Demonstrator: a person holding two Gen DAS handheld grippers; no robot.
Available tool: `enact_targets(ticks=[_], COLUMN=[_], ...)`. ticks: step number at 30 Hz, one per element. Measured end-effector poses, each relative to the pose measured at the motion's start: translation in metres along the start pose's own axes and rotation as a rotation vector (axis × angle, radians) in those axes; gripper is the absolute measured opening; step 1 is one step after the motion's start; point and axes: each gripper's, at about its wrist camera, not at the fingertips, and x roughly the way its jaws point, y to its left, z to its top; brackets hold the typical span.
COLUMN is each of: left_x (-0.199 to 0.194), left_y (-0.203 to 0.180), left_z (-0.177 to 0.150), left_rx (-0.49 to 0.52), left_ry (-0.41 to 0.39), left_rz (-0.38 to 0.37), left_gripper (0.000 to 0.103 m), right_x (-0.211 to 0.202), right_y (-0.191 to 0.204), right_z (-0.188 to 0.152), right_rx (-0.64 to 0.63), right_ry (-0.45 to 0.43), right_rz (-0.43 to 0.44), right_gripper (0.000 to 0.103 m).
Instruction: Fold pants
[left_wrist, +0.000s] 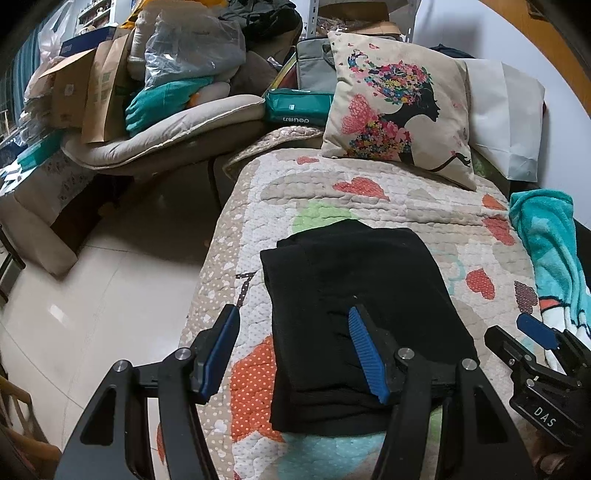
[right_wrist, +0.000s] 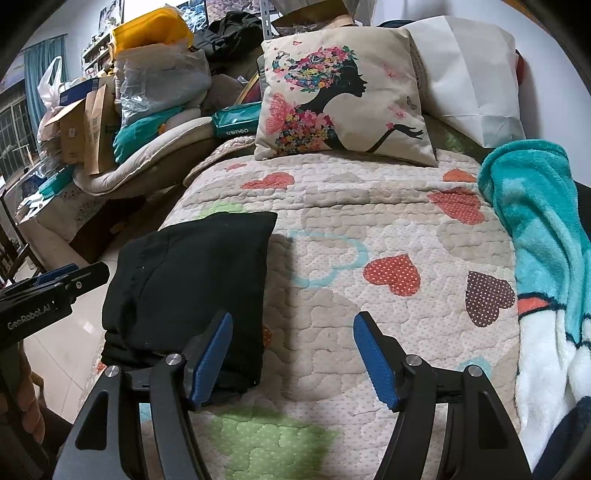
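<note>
The black pants (left_wrist: 362, 302) lie folded into a compact rectangle on the heart-patterned quilt (left_wrist: 369, 199), near the bed's left edge. They also show at the left of the right wrist view (right_wrist: 192, 280). My left gripper (left_wrist: 291, 350) is open and empty; its right finger hangs over the pants' near part and its left finger over the quilt. My right gripper (right_wrist: 291, 354) is open and empty above bare quilt (right_wrist: 369, 206), just right of the pants. The right gripper also shows at the lower right of the left wrist view (left_wrist: 535, 336).
A floral cushion (left_wrist: 399, 103) and a white pillow (left_wrist: 506, 114) lie at the head of the bed. A teal blanket (right_wrist: 539, 236) lies along the right side. A chair piled with bags and boxes (left_wrist: 155, 85) stands beyond tiled floor (left_wrist: 110, 295) at left.
</note>
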Motion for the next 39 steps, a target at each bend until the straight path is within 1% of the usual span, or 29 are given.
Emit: enact_targets(ticks=[6, 29, 39], left_x=[0.0024, 0.0018, 0.0024], left_y=[0.0018, -0.0025, -0.0019], left_z=[-0.0006, -0.0010, -0.0009], left_rx=[-0.024, -0.019, -0.020], left_ry=[0.018, 0.016, 0.019], left_rz=[-0.024, -0.045, -0.041], left_gripper=[0.061, 0.061, 0.061], right_x=[-0.0006, -0.0007, -0.0001], right_y=[-0.0010, -0.0011, -0.0036], right_z=[-0.0002, 0.0003, -0.0003], right_rx=[0.001, -0.001, -0.002], right_ry=[-0.003, -0.003, -0.001], right_rz=[-0.013, -0.025, -0.025], right_gripper=[0.074, 0.076, 0.076])
